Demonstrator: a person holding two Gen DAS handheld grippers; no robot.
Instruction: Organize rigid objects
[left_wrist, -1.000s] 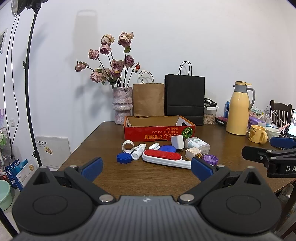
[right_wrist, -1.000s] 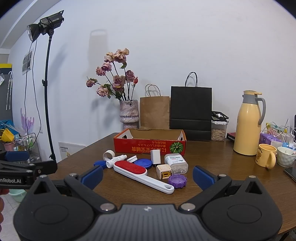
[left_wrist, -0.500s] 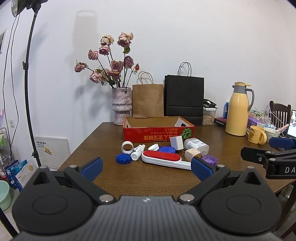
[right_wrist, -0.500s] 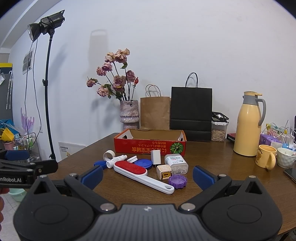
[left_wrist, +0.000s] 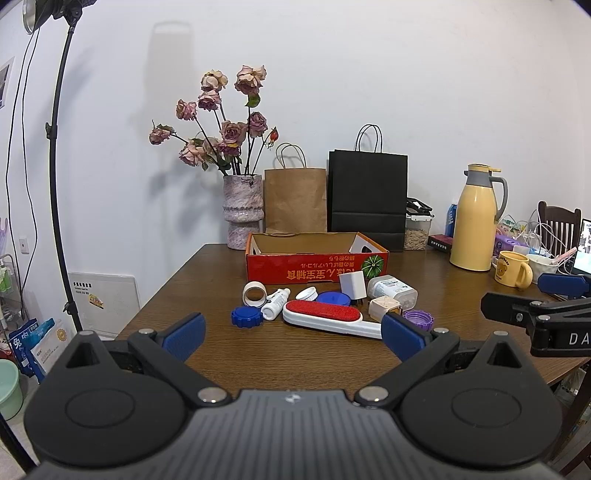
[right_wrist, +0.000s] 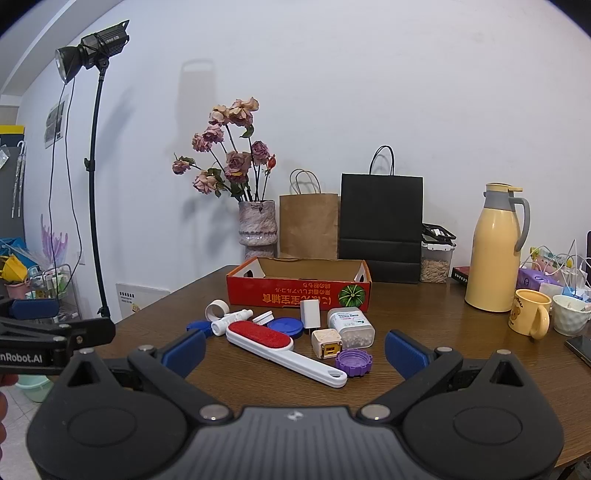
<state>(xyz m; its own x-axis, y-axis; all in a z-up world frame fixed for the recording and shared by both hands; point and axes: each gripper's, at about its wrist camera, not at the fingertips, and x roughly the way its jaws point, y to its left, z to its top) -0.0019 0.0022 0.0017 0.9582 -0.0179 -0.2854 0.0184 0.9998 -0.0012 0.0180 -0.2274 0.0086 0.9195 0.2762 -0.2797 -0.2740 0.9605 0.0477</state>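
Note:
A red cardboard box (left_wrist: 317, 268) (right_wrist: 299, 293) stands open in the middle of the wooden table (left_wrist: 288, 354). In front of it lie a red-and-white lint brush (left_wrist: 328, 316) (right_wrist: 280, 345), a white charger (left_wrist: 352, 285), a white pill box (right_wrist: 351, 326), a beige cube adapter (right_wrist: 327, 343), a purple cap (right_wrist: 354, 362), blue lids (left_wrist: 246, 317) (right_wrist: 285, 326), a small white bottle (left_wrist: 275, 303) and a tape ring (left_wrist: 254, 293). My left gripper (left_wrist: 293, 334) is open, hovering near the front edge. My right gripper (right_wrist: 295, 350) is open too, with nothing held.
A vase of dried roses (left_wrist: 243, 210), a brown paper bag (left_wrist: 295, 199) and a black bag (left_wrist: 367, 197) line the back wall. A yellow thermos (right_wrist: 495, 247), yellow mug (right_wrist: 530, 317), white bowl and cables crowd the right. A light stand (right_wrist: 94, 177) rises at left.
Both views have shifted only slightly; the objects on the table lie as before and both grippers stay open.

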